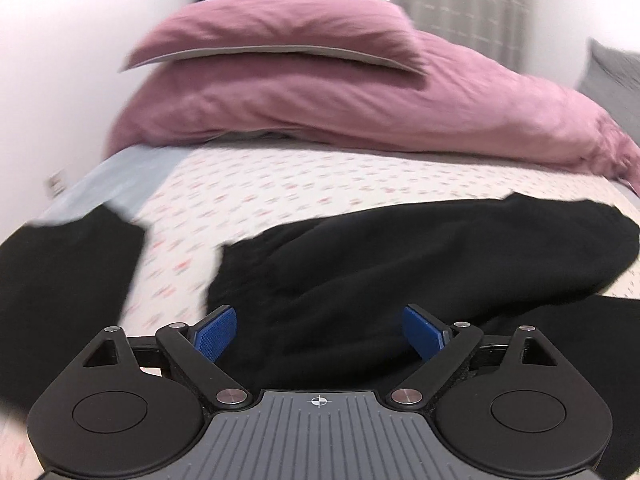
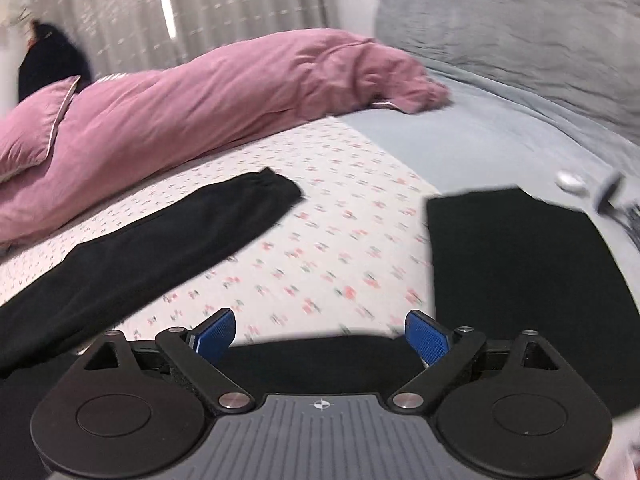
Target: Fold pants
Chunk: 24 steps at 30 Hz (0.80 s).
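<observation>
Left wrist view: left gripper [image 1: 320,334] stands apart above black pants [image 1: 400,256]; right gripper [image 2: 320,336] likewise apart, gripping nothing.

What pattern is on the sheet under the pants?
White sheet with small pink-red floral sprigs; clearest in the right wrist view.

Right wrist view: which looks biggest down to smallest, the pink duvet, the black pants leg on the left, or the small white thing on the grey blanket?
1. pink duvet
2. black pants leg, nearer the camera, so the ranking is unsure
3. small white thing
</observation>
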Available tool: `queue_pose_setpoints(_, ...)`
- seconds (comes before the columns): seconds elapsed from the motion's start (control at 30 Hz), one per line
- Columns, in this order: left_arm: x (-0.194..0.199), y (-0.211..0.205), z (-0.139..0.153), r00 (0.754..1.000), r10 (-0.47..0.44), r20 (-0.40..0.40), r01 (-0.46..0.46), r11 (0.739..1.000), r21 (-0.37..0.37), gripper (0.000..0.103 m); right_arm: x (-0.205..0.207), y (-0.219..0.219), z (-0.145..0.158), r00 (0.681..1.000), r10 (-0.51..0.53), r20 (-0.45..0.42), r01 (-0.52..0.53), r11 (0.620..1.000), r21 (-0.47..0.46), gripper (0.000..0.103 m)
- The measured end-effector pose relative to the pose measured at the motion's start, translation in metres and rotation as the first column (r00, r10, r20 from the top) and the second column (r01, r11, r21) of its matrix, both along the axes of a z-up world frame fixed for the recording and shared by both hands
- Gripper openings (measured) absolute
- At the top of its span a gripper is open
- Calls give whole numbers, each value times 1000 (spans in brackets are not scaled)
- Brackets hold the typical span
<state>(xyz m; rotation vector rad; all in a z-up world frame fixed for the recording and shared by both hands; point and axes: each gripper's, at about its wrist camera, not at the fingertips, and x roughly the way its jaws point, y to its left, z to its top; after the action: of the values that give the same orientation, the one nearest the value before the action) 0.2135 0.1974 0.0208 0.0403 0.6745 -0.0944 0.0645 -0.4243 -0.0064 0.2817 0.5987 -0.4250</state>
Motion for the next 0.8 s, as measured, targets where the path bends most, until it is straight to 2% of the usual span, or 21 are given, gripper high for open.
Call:
queue_pose_setpoints(0.17, 63, -28, -12, 997, -73, -11, 74, 990, 117, 96, 69, -10, -3, 997, 57, -44, -60, 995, -74, 95)
queue_pose_setpoints(0.3, 117, -39, -21, 989, -139, -40, 143, 981, 134, 96, 121, -18, -8, 996, 58, -63, -67, 987, -149, 95)
queue_pose_setpoints(0.43, 166, -52, -36, 979, -189, -77, 199, 967, 160, 95, 170, -34, -17, 998, 34, -59, -42, 989, -142, 95)
queue_pose_setpoints(0.67, 232, -59, -59, 959, -255, -126, 266, 961, 75, 92, 250, -44, -35, 998, 31, -63, -44, 976, -212, 94)
queue_pose_setpoints(0.8, 250, -65, -75, 938, -295, -184, 306, 952, 32, 75, 284, -47, -51, 996, 17, -92, -37, 977, -211, 91)
